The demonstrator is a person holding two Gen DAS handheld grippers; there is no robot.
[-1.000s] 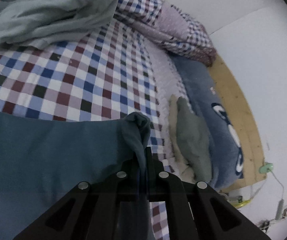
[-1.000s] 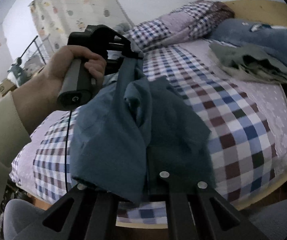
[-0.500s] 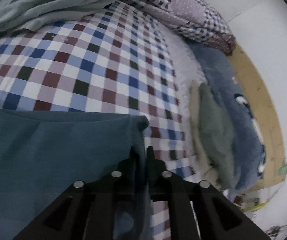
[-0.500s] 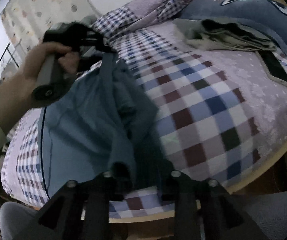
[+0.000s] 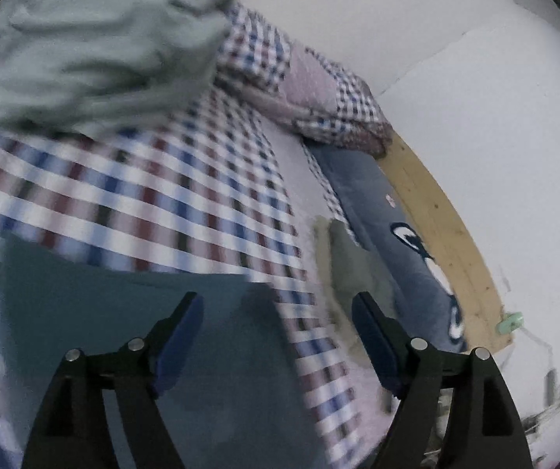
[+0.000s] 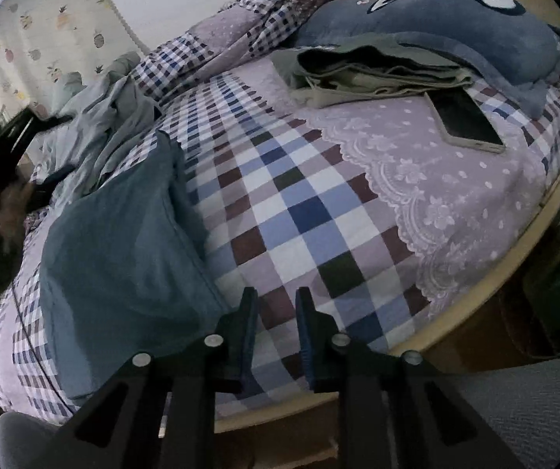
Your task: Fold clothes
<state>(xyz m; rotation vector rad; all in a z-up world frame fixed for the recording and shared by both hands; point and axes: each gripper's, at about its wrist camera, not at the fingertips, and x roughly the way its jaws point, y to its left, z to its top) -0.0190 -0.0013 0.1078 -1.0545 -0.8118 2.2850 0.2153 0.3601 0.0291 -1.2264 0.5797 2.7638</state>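
Shirt [image 6: 123, 242] lay flat on my checked bed [image 6: 303, 211], left gripper [image 5: 278, 314] wide and right gripper [image 6: 276, 305] narrow, both empty, so I judged a careless regrasp could bunch its edge.
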